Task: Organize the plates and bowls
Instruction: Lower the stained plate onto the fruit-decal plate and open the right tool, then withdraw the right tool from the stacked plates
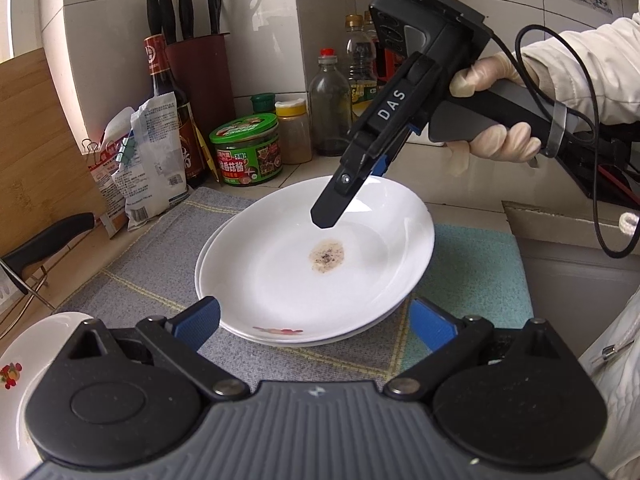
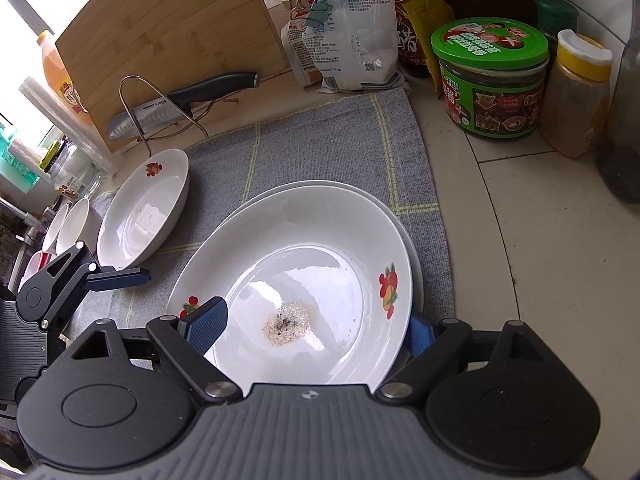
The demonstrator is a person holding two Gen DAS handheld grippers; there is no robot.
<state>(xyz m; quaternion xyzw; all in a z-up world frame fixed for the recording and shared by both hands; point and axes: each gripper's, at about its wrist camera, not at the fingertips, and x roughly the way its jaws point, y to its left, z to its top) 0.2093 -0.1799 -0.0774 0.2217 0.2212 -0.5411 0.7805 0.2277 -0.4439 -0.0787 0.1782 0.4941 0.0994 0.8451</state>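
Plate [image 2: 304, 248] rides tilted on lower plate [image 1: 320, 338], right gripper [image 2: 316, 322] straddling.

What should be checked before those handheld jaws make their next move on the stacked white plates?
1. Left gripper jaws open: ok.
2. Right gripper jaws open, either side of the top plate's near edge: ok.
3. Top white fruit-print plate centred on the white plate beneath: not ok, it sits offset.
4. Top plate clean: not ok, a brown speckled residue patch lies at its centre.
5. Separate shallow white plate on the grey woven mat apart from the stack: ok.
6. Right jaws touching the top plate: cannot tell.
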